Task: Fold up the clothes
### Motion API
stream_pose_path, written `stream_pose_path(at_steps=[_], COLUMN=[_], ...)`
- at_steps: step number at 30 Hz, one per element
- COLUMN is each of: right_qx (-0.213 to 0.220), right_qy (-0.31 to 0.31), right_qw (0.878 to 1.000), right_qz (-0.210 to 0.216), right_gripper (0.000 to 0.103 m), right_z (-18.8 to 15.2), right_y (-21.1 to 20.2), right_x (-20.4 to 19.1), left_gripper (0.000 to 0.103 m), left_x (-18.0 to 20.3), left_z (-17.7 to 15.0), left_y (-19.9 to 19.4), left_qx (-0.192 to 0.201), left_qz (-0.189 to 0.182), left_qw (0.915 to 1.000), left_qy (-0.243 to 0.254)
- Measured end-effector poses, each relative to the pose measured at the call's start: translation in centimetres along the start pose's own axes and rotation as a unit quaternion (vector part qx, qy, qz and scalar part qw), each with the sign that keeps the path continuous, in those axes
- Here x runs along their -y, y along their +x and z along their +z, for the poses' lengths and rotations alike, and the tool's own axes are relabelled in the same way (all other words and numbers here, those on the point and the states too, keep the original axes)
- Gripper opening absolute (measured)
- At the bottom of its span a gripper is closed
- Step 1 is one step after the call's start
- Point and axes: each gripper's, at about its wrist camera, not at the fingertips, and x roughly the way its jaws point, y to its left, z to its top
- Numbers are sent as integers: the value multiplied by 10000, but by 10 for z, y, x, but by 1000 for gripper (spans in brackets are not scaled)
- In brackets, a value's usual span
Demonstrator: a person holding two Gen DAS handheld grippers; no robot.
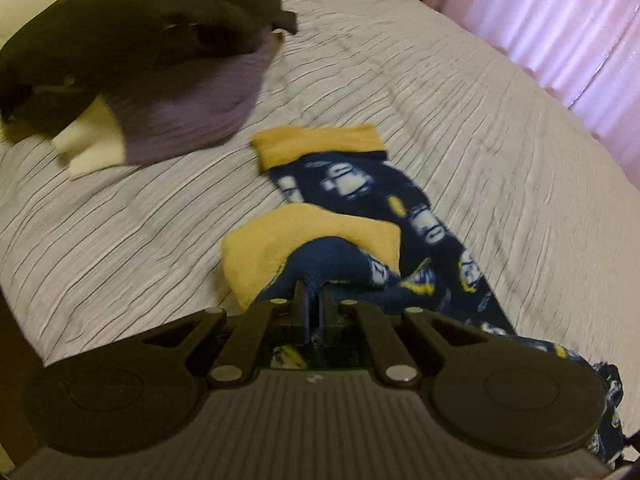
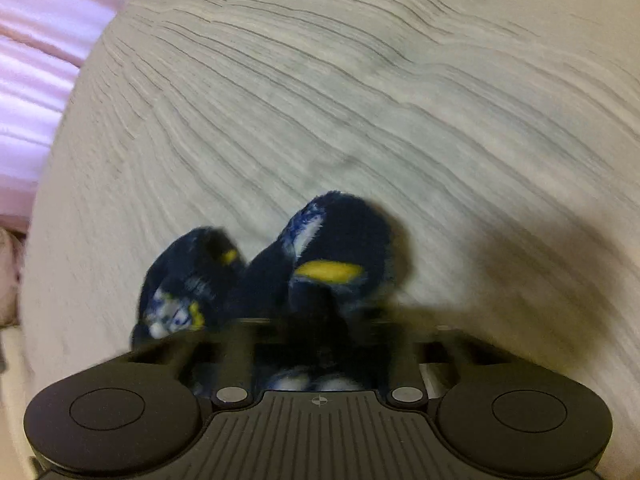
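Fuzzy fleece socks, crinkled matt cloth bedspread, matt black plastic tongs.

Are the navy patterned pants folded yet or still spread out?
Partly folded: one yellow cuff is doubled back over the navy pants, the other cuff still lies flat.

the left tool points steeply downward, its two fingers drawn almost together at the centre of its view. they pinch a fold of navy-and-yellow fabric, which bunches up just ahead of the tips and trails off to the tool's right. the right tool also tips steeply down. its fingers are blurred and dark, narrowed onto a lump of the same fleecy fabric that rises just ahead of them and pokes out behind, between the linkage arms. no hand or sleeve shows in either view.
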Motion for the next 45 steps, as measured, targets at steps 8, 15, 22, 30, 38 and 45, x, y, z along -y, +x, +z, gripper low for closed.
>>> stream_pose_path(at_steps=[8, 15, 22, 30, 38, 45], right_qx=[341, 1324, 2991, 3117, 1127, 865], right_qy=[-28, -397, -671, -1101, 871, 1367], right_qw=[9977, 9720, 8705, 8503, 9888, 9863], right_qz=[589, 1901, 3850, 4095, 447, -337], right_gripper=[13, 11, 10, 11, 49, 54], right_z=[7, 63, 81, 31, -66, -82], right_y=[-98, -170, -300, -319, -186, -152], right_x=[-43, -193, -261, -151, 101, 165], left_gripper=[2, 2, 2, 6, 11, 30], left_x=[46, 165, 205, 107, -30, -15], left_z=[70, 233, 344, 248, 26, -29], left_y=[4, -37, -167, -141, -7, 23], left_qx=[294, 1500, 3285, 3030, 176, -458], left_qz=[-139, -750, -1946, -2573, 275, 414], left_qw=[9970, 9763, 9205, 9174, 9990, 9980], left_qy=[696, 1367, 830, 180, -315, -167])
